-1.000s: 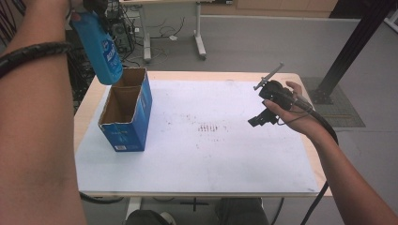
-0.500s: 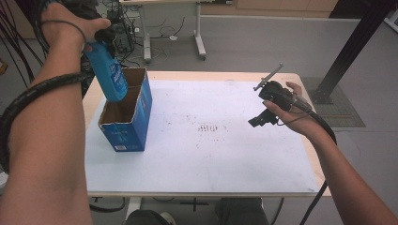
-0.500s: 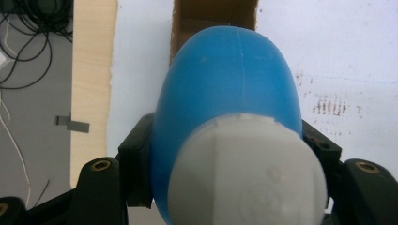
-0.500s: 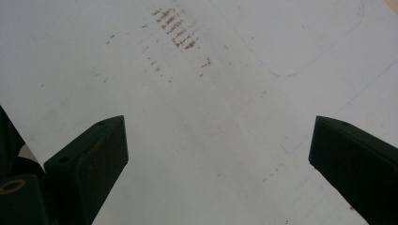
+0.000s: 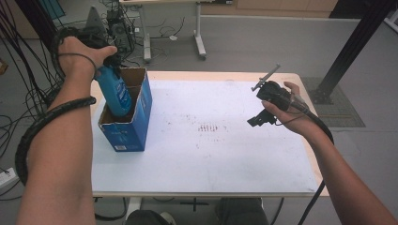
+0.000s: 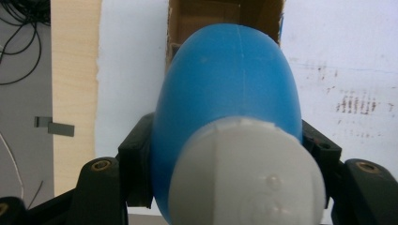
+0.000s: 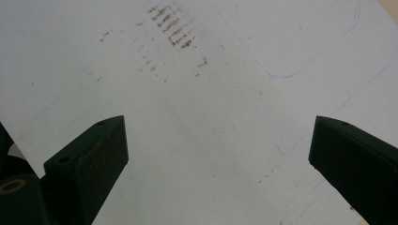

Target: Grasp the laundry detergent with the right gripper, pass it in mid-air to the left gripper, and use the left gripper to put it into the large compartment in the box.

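A blue bottle (image 5: 116,95) with a white cap (image 6: 246,178) stands tilted with its lower end inside an open cardboard box (image 5: 127,135) that has blue sides, at the table's left. My left gripper (image 5: 107,64) is shut on the bottle's upper part, mostly hidden under the hand. In the left gripper view the two black jaws press on the sides of the bottle (image 6: 225,89), and the box opening (image 6: 220,16) lies beyond it. My right gripper (image 5: 257,120) hangs over the table's right side. Its jaws stand wide open (image 7: 218,145) with nothing between them.
A white sheet (image 5: 211,154) with rust-coloured smudges (image 5: 209,129) near its middle covers the table. Beyond the far edge stand desk legs (image 5: 199,33) and cables (image 5: 28,28) on the floor. A black post (image 5: 349,51) rises at the right.
My left hand has come down and carried the blue bottle from above the box into its opening. The right hand and its gripper have stayed where they were.
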{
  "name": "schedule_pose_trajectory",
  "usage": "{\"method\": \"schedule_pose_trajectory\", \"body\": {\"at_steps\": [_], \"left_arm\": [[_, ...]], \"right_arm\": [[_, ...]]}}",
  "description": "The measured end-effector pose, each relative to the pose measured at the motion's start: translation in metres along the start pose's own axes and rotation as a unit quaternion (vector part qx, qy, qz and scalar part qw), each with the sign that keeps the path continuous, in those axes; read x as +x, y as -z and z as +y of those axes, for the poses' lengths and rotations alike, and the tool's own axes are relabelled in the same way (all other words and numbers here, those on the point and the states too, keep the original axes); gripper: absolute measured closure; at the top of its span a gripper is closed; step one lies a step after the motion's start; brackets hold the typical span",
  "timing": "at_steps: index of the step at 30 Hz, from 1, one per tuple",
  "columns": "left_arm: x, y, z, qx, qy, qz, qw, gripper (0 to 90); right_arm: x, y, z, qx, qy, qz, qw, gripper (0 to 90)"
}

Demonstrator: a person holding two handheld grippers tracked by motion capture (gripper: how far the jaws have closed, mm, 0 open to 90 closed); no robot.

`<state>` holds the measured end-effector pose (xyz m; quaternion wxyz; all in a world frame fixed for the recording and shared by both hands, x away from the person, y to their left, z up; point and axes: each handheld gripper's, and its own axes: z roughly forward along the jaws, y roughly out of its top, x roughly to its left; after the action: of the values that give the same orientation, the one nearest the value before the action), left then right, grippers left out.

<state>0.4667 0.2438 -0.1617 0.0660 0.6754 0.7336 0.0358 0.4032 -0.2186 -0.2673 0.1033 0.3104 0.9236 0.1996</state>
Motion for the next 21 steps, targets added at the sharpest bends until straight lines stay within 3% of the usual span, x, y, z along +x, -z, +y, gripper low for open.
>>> {"method": "schedule_pose_trajectory", "body": {"at_steps": [9, 21], "left_arm": [[0.001, -0.033, -0.008, -0.004, -0.006, 0.006, 1.0000, 37.0], [0.000, -0.069, -0.014, 0.009, -0.013, 0.003, 0.9999, 37.1]], "right_arm": [[0.002, -0.005, 0.000, 0.004, 0.002, 0.000, 1.0000, 5.1], [0.005, -0.009, 0.003, 0.011, 0.008, 0.001, 0.9999, 5.0]]}}
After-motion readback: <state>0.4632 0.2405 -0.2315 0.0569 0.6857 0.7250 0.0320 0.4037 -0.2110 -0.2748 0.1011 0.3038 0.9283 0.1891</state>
